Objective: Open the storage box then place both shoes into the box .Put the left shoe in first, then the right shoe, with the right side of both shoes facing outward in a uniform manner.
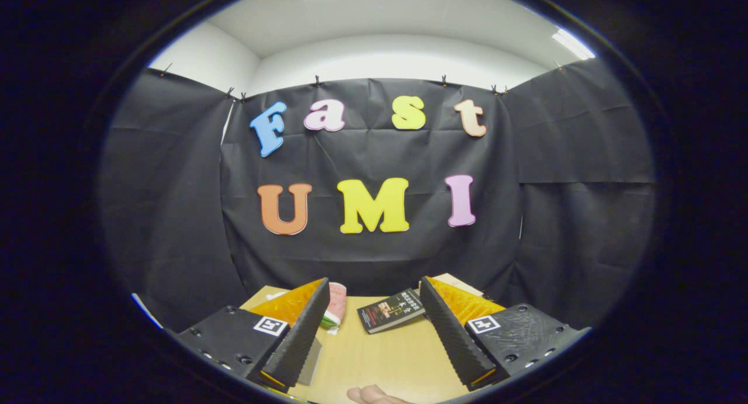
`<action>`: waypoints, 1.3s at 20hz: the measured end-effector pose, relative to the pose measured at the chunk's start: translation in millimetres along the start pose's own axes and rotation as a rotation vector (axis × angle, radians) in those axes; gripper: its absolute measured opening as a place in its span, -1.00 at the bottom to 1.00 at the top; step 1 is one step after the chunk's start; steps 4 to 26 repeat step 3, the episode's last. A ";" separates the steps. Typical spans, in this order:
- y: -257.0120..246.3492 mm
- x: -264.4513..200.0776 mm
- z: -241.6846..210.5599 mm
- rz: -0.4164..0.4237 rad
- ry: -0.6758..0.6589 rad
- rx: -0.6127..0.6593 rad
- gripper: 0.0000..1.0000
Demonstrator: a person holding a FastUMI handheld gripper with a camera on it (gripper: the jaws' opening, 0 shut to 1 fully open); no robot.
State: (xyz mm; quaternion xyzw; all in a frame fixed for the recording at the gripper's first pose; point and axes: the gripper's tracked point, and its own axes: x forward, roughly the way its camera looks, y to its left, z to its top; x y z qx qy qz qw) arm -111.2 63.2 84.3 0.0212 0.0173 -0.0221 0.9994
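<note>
So the hand-held gripper (374, 334) is held level over the table (385, 357), pointing at the black cloth wall (374, 258), with its two fingers spread wide apart and nothing between them. No storage box or shoes that I can make out from here. Beyond the fingers, a dark paperback book (390, 310) lies flat on the table, closer to the right finger. Just behind the left finger's tip there's a pinkish rounded thing with a bit of green and white (334, 307), partly hidden, can't tell what it is. Down near the front edge, between the fingers, a bit of someone's fingers (374, 396) pokes into view, resting on the table.
</note>
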 end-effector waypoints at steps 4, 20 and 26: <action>0.9 2.2 -0.2 -0.007 -0.001 -0.010 0.92; 0.9 2.2 -0.2 -0.007 -0.001 -0.010 0.92; 0.9 2.2 -0.2 -0.007 -0.001 -0.010 0.92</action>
